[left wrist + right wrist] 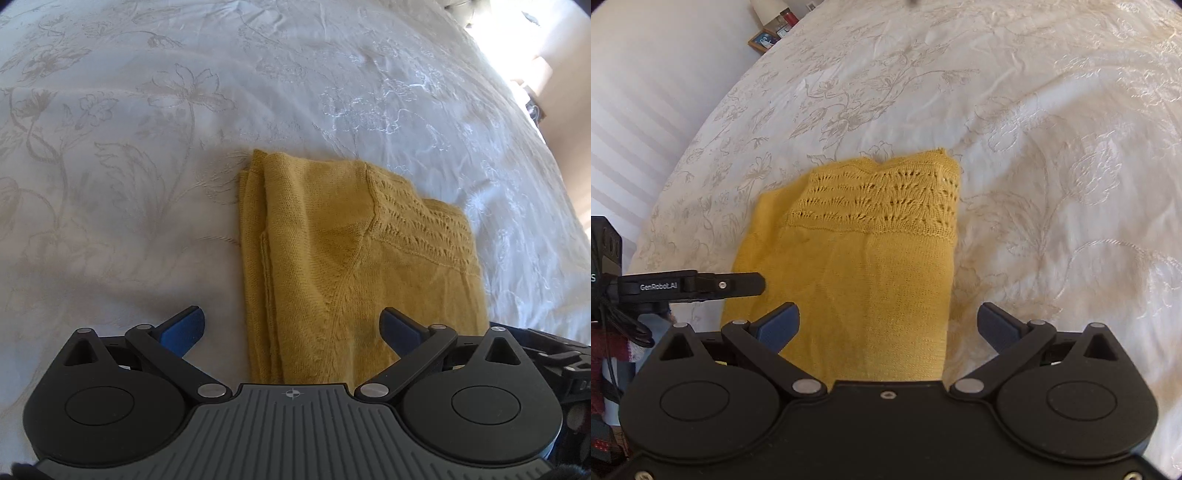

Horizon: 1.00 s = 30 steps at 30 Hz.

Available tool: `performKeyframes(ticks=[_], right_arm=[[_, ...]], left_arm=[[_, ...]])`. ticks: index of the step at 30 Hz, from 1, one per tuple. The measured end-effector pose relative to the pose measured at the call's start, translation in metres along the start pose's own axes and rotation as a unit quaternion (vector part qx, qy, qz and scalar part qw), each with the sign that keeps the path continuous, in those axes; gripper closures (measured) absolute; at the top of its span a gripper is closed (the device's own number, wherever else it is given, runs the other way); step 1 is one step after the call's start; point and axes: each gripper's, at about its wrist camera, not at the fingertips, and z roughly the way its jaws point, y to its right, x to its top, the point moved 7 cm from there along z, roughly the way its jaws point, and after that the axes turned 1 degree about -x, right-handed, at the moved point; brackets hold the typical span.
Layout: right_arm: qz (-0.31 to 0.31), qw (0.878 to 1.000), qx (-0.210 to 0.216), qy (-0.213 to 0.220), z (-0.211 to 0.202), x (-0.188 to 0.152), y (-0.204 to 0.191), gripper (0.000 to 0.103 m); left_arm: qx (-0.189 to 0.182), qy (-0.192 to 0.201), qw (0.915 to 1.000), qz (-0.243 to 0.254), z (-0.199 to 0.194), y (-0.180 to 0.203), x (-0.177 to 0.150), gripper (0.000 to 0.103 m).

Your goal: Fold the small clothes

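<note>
A mustard-yellow knitted garment lies folded into a rough rectangle on the white bedspread, its lace-patterned band at the far right corner. It also shows in the right wrist view, lace band at its far end. My left gripper is open and empty, hovering over the garment's near left edge. My right gripper is open and empty, over the garment's near right edge. Part of the left gripper's body shows at the left of the right wrist view.
The bed is covered by a white bedspread with embroidered flowers, which also shows in the right wrist view. A bedside stand with a lamp base and a picture frame sits beyond the bed's far left edge. Bright window light falls at the far right.
</note>
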Motion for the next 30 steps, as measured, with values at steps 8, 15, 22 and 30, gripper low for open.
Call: performKeyframes(ticks=[8,15,22,30], right_arm=[[0.045,0.997,0.067,0.008,0.035,0.023,0.003,0.000],[0.073,0.991,0.111,0.009,0.037,0.031,0.012,0.001],[0.051,0.996,0.068,0.016,0.016,0.028,0.009,0.062],[-0.045,0.994,0.026,0.100,-0.061,0.018,-0.058,0.067]], left_arm=[[-0.019,0.002,0.9997,0.017,0.026,0.003,0.028,0.000],[-0.045,0.020,0.9985,0.023,0.029,0.006,0.040,0.001],[-0.066,0.046,0.9966,0.017,0.010,0.010,0.034,0.074],[-0.067,0.130,0.9839,0.103,-0.066,0.061,0.019,0.081]])
